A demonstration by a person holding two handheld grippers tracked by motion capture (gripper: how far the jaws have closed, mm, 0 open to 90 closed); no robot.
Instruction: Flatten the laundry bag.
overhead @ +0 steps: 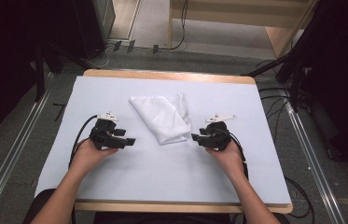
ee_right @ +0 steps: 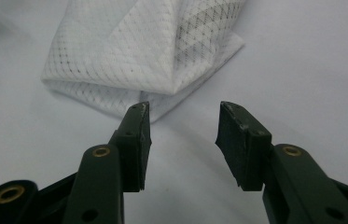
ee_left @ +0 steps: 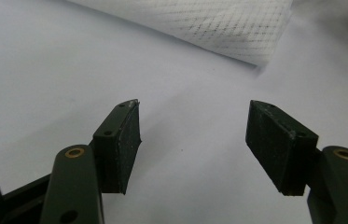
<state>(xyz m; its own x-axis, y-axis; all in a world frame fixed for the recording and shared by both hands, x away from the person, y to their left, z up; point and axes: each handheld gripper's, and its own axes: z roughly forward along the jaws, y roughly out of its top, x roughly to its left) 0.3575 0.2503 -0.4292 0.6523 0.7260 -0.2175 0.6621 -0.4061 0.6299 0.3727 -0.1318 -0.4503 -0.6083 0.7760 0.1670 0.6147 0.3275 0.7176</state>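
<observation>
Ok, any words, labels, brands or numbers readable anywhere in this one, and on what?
None can be read.
White mesh cloth: woven grid pattern, no print or tag showing.
Pale table cover: blank.
Left gripper and right gripper: black fingers, brass rivets, no markings.

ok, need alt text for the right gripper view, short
The right hand-held gripper points at a folded white mesh-patterned cloth lying on a pale table cover, its two black jaws parted with nothing between them. The jaw tips sit just short of the cloth's nearest folded edge, not touching it.
</observation>
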